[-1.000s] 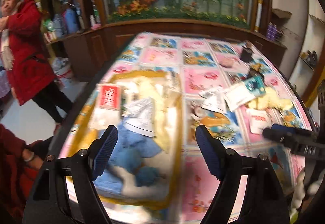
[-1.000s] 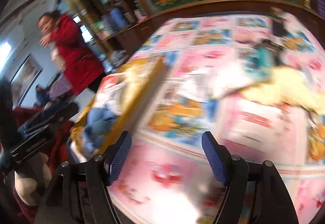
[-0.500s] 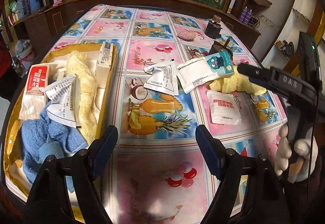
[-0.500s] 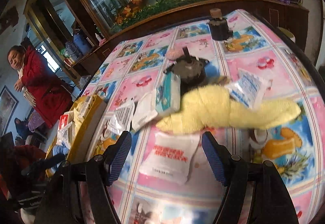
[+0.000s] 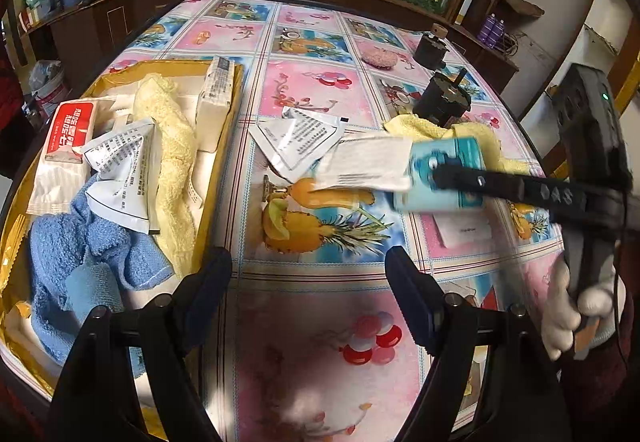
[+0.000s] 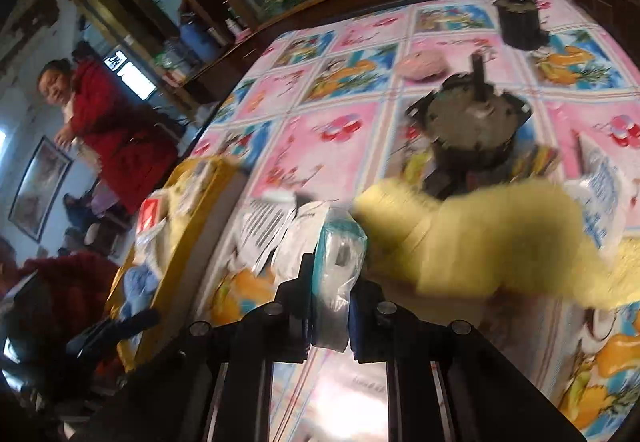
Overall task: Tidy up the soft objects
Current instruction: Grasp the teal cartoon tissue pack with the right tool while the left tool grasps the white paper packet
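Since the right gripper [image 6: 330, 316] has just clamped the teal-and-white tissue pack [image 6: 338, 262] by one end, it should lift light but sag, while the left gripper [image 5: 308, 282] gapes empty.

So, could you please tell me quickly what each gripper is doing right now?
Left gripper: open, holding nothing.
Right gripper: jaws just closed, shut on the teal-and-white plastic packet.

Bright daylight glares off the glossy tablecloth [image 6: 332, 398] at the frame bottom. The right wrist view is motion-blurred, its yellow towel [image 6: 492, 238] smeared. Fisheye bending and dark corners edge both views.
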Action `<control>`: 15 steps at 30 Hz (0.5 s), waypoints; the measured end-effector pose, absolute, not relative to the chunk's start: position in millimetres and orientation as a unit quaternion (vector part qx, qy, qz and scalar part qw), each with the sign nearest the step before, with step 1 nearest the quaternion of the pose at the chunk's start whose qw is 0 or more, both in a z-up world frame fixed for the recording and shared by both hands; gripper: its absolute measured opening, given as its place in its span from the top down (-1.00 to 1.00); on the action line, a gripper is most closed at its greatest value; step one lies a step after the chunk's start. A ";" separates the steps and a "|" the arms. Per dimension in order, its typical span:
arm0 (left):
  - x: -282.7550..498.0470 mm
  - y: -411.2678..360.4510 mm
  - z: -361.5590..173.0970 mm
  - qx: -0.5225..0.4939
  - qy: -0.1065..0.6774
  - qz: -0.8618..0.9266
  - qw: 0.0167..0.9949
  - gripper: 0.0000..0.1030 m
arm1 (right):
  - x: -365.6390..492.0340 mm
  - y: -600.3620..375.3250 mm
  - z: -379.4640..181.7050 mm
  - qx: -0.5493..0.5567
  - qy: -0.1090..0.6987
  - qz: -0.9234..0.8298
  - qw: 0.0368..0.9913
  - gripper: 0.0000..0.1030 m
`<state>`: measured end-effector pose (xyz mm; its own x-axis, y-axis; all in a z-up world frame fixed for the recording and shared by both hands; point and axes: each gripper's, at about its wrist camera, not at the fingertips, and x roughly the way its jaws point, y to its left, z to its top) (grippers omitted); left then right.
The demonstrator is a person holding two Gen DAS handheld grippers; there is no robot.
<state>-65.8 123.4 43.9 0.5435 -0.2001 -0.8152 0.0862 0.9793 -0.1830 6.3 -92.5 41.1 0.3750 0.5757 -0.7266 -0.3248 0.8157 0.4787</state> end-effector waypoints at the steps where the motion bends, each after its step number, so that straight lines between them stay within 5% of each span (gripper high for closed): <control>1: -65.9 121.5 43.5 -0.058 0.469 -0.084 0.877 -0.53 | -6.1 -88.9 39.9 0.121 0.493 0.298 0.809 0.71; 3: -64.7 117.8 40.7 -0.060 0.475 -0.095 0.873 -0.53 | -29.3 -83.4 37.0 0.090 0.504 0.320 0.797 0.63; 6: -63.0 112.0 34.0 -0.062 0.484 -0.104 0.867 -0.53 | -49.0 -92.0 30.6 0.064 0.509 0.286 0.809 0.02; 12: -54.5 99.6 34.5 -0.057 0.481 -0.111 0.868 -0.53 | -49.0 -114.4 32.0 0.082 0.494 0.257 0.827 -0.01; 15: -42.6 100.0 33.9 -0.058 0.482 -0.102 0.868 -0.53 | -42.8 -100.8 36.4 0.052 0.479 0.261 0.837 -0.19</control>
<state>-42.6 100.0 33.9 0.5140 -0.2330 -0.8255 0.1214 0.9725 -0.1989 -42.8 -100.8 36.4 0.4055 0.4860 -0.7742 -0.3863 0.8587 0.3367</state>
